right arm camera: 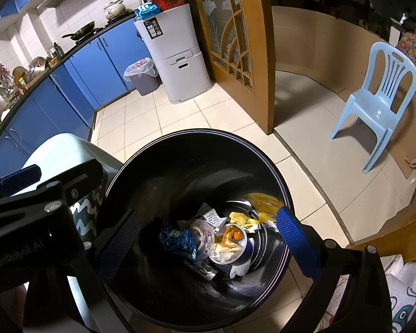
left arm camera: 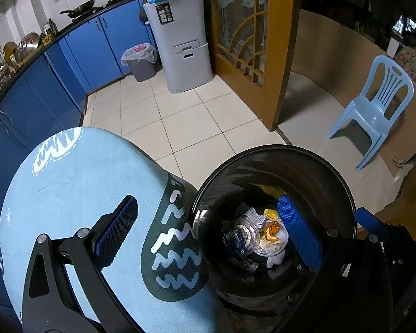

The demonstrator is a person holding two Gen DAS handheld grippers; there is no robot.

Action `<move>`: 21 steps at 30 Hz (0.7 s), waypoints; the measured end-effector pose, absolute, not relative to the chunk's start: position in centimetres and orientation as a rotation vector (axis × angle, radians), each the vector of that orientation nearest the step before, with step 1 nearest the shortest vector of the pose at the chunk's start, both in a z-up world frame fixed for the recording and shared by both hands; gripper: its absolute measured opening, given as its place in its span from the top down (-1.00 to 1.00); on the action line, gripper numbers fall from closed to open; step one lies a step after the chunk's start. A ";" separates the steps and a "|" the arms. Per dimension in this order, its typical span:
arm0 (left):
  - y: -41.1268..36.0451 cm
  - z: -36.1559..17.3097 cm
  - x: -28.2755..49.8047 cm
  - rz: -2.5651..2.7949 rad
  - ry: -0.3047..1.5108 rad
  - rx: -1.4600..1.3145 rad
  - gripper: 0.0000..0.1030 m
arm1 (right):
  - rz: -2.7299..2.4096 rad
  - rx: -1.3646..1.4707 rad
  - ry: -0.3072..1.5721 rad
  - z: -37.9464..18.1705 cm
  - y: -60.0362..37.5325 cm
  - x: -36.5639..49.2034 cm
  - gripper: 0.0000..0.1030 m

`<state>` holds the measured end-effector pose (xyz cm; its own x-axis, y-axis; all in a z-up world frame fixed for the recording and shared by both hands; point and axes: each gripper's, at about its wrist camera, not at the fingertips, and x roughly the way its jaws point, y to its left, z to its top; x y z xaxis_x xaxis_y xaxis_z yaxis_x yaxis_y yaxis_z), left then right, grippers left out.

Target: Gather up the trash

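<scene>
Black trash bin (right arm camera: 197, 149) on tiled floor (right arm camera: 180, 111), crumpled blue wrapper (right arm camera: 177, 238), clear lid (right arm camera: 205, 236), cup of orange peel (right arm camera: 231, 237) and paper scraps at its bottom, right gripper (right arm camera: 208, 241) spread wide and empty above the opening, left gripper (left arm camera: 210, 233) likewise splayed, straddling bin rim and blue-clothed table (left arm camera: 83, 177).

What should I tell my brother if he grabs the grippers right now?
Left gripper: open, empty, one finger over the table, the other over the bin.
Right gripper: open, empty, above the bin's mouth.
In the bin: blue wrapper, clear lid, cup with orange scraps, papers.
Done: that trash is binned.
Left: no loose trash shows on the table or floor here; look elsewhere.
</scene>
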<state>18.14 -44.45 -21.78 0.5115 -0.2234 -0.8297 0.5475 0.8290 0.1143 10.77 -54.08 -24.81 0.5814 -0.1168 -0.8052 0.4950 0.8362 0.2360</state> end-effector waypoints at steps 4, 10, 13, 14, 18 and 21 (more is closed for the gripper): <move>-44.6 -21.8 18.2 -0.472 0.923 0.393 -0.93 | -0.373 0.472 0.885 -24.8 -54.1 10.8 -0.86; -44.5 -21.8 18.0 -0.468 0.918 0.393 -0.93 | -0.373 0.472 0.884 -24.8 -54.1 10.8 -0.86; -44.4 -21.7 18.0 -0.468 0.915 0.396 -0.93 | -0.374 0.472 0.885 -24.8 -54.0 10.8 -0.86; -44.5 -21.7 18.0 -0.468 0.914 0.397 -0.93 | -0.373 0.472 0.886 -24.8 -54.1 10.8 -0.86; -44.5 -21.8 18.0 -0.464 0.917 0.395 -0.93 | -0.372 0.471 0.885 -24.8 -54.1 10.8 -0.86; -44.4 -21.7 18.0 -0.462 0.915 0.393 -0.93 | -0.373 0.471 0.885 -24.8 -54.0 10.8 -0.86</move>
